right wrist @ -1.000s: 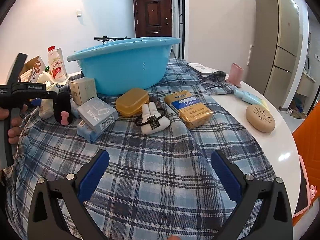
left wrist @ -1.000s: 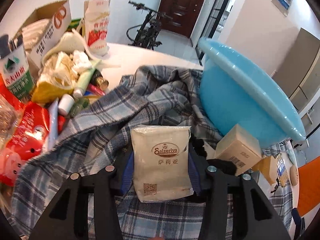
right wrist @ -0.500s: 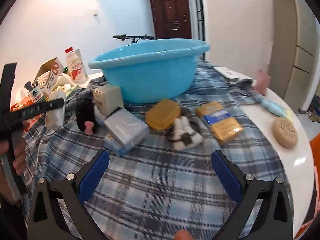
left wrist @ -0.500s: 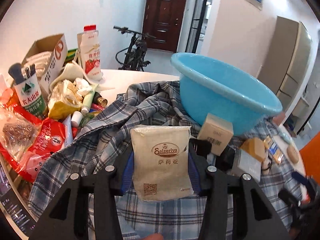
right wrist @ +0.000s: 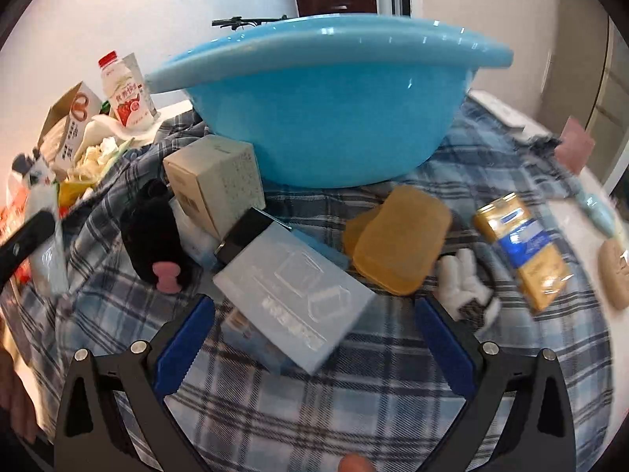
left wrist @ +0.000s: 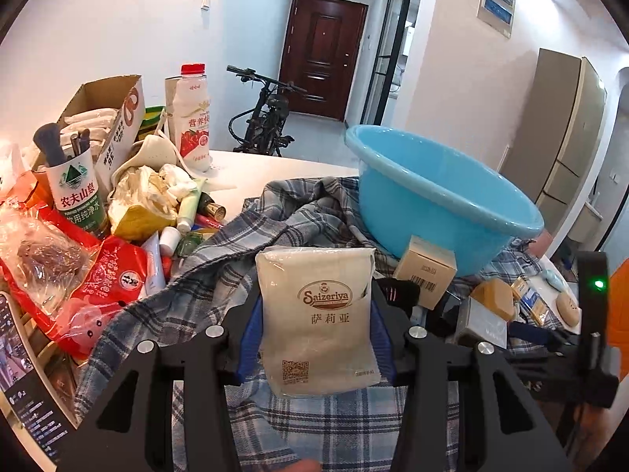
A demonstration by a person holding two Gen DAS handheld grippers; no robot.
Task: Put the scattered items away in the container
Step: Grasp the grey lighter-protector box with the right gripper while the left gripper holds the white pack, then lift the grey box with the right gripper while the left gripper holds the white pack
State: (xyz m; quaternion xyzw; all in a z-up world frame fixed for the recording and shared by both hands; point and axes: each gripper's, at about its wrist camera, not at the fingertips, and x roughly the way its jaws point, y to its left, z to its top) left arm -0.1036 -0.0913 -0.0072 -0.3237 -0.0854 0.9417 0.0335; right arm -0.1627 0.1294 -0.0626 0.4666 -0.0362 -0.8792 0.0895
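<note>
Left wrist view: a beige Saizeriya packet is clamped upright by the left gripper, short of the blue basin on the plaid cloth. The right gripper is spread wide, nothing held, a pale blue box seen between its fingers.

White walls, dark red door, parked bicycle.
</note>
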